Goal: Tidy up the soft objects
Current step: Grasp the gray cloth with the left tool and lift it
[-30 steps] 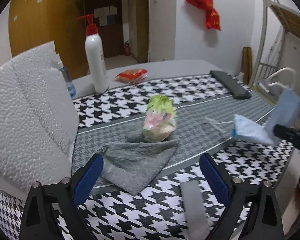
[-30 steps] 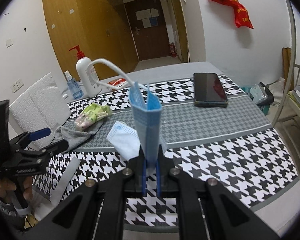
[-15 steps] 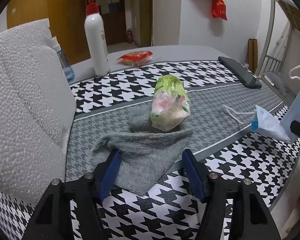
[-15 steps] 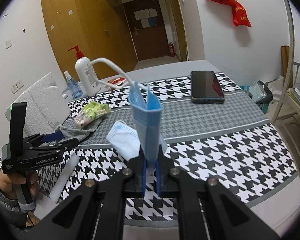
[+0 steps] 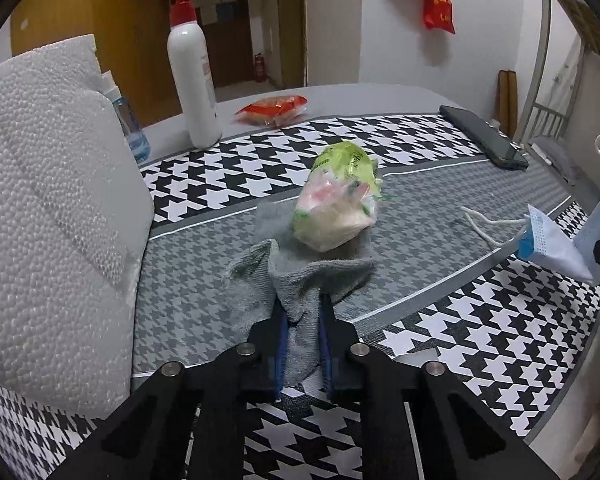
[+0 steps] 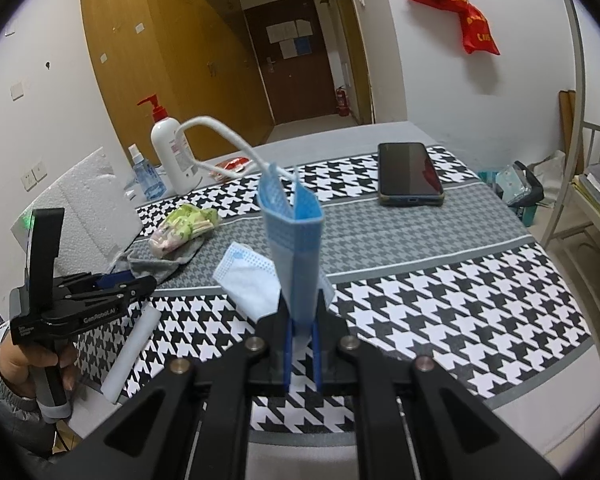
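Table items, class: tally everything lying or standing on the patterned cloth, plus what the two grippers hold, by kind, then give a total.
Bottles: 2, pump bottle, spray bottle
Packets: 2, green, red
Phone: 1
Grey cloth: 1
Face mask: 1
Foam block: 1
White strip: 1
Total: 9
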Demonstrator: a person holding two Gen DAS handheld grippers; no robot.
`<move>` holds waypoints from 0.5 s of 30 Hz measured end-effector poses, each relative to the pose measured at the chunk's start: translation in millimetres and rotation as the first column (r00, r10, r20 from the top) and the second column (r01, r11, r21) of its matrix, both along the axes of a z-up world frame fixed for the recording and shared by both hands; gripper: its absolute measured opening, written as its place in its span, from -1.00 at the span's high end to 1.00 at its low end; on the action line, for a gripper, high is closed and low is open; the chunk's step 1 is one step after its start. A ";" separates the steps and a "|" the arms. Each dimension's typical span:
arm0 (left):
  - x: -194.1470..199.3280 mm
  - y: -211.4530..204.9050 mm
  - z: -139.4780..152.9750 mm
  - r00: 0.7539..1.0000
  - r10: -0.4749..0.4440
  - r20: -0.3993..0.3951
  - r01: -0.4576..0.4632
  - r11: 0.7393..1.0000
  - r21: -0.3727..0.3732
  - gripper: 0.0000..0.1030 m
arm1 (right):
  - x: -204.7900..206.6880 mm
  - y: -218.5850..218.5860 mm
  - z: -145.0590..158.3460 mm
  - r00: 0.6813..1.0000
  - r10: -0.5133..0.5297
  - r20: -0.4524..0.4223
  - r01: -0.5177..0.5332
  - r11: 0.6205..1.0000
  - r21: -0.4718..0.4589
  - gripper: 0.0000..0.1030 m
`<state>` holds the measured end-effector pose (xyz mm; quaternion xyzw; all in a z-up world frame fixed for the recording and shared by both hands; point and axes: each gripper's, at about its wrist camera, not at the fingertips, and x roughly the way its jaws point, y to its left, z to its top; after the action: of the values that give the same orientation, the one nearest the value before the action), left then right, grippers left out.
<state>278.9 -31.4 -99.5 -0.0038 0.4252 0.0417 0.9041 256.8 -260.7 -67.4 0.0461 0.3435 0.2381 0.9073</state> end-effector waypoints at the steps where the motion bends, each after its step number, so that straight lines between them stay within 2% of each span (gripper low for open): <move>1: -1.2 0.2 0.5 1.000 0.002 -0.001 -0.002 1.000 -0.001 0.74 | -0.6 -0.5 0.3 1.000 -0.003 0.001 0.003 1.000 0.002 0.79; 8: -12.4 -7.1 13.9 0.999 -0.032 0.040 0.032 0.999 0.000 0.75 | -3.3 -3.9 1.5 1.000 -0.009 0.008 0.009 1.000 0.011 0.79; 15: -22.0 -12.5 39.1 0.989 -0.076 0.125 0.077 0.997 -0.002 0.75 | -6.2 -7.3 0.5 1.000 -0.014 0.012 0.014 1.000 0.020 0.79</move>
<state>256.9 -44.0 -60.4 0.0069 0.3678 0.0052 0.9299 250.6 -268.0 -66.9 0.0560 0.3354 0.2355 0.9104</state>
